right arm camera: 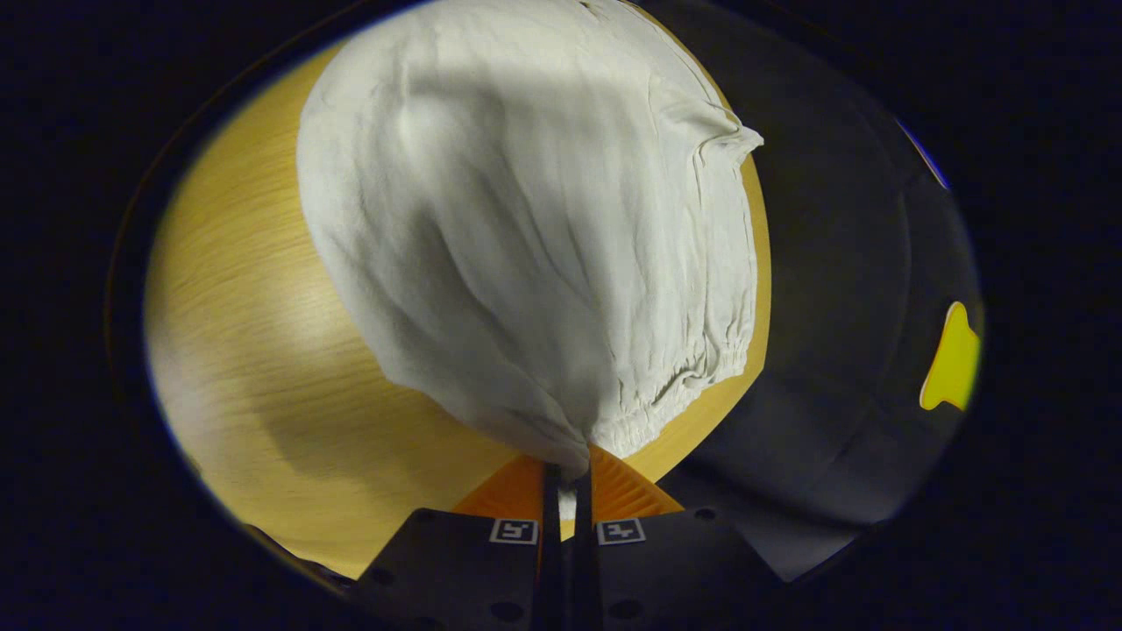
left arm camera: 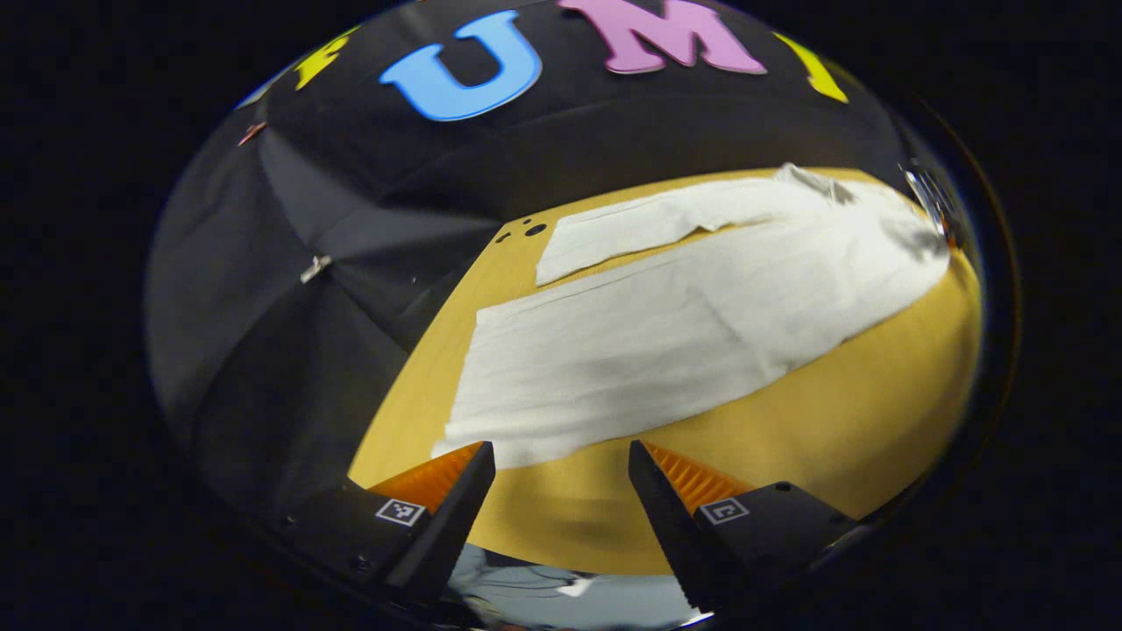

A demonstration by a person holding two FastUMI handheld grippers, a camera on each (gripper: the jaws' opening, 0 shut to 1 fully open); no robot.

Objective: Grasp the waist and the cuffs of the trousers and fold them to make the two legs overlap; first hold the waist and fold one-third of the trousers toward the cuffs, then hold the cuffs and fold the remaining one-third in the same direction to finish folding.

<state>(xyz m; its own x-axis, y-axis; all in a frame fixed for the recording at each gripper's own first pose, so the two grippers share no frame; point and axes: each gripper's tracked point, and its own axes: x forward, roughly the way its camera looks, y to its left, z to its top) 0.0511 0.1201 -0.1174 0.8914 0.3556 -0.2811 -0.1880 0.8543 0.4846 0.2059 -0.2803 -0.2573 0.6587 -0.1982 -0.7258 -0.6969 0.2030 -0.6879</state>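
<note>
Wooden counter (left arm camera: 877, 412) against black booth cloth: white trousers (left arm camera: 666, 324) laid flat across it, legs splayed toward 10 o'clock, nearer cuff (left arm camera: 473, 421) at 6 o'clock. Right hand-held gripper (right arm camera: 565, 478) pinches the elastic waist (right arm camera: 675, 386); left hand-held gripper (left arm camera: 561, 469) spread wide, empty, just short of that cuff. Advice: clamp the cuff fully, then lift both ends together so the legs overlap evenly.

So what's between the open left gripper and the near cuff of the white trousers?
Nothing: in the left gripper view only bare yellow wooden table lies between the left gripper and the white trousers.
</note>
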